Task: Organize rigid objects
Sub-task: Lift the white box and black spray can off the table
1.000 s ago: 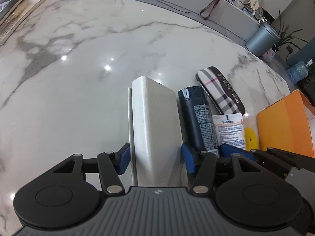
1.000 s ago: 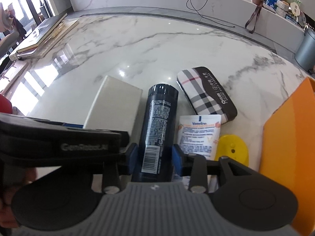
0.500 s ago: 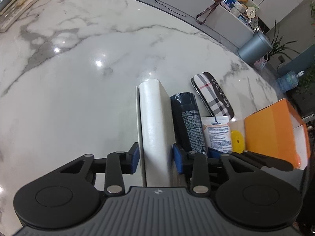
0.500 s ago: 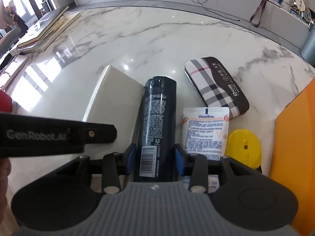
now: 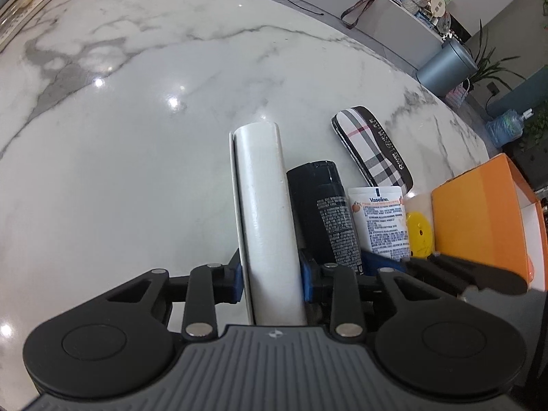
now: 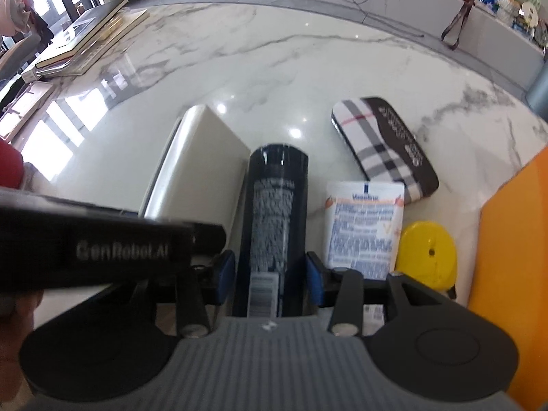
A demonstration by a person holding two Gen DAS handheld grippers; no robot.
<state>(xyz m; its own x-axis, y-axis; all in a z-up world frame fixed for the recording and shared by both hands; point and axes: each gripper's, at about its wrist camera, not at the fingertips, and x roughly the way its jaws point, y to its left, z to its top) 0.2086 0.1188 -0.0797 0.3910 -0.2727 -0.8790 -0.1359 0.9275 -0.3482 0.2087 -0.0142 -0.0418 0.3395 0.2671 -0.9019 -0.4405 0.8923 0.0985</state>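
A glossy white marble table (image 5: pixel 137 137) with grey veins fills both views, stacked books (image 6: pixel 85 34) at its far corner and a grey bin (image 5: pixel 445 68) and potted plant beyond its edge. A second ago the left tongs (image 5: pixel 272 279) stood wide around the flat white rectangular box (image 5: pixel 265 212); now their blue pads press both its faces and the box stands on its narrow edge, clamped and still closing. The right tongs (image 6: pixel 270 279), which had gripped the dark cylindrical spray can (image 6: pixel 275 212), are opening, with small gaps showing at the pads, so the can looks released where it lies, close beside the box. To my eye one item is placed and the box comes next. Nearby lie a white Vaseline tube (image 6: pixel 364 226), its yellow cap (image 6: pixel 428 253), a plaid glasses case (image 6: pixel 383 144), and an orange box (image 5: pixel 479 222) at the right.
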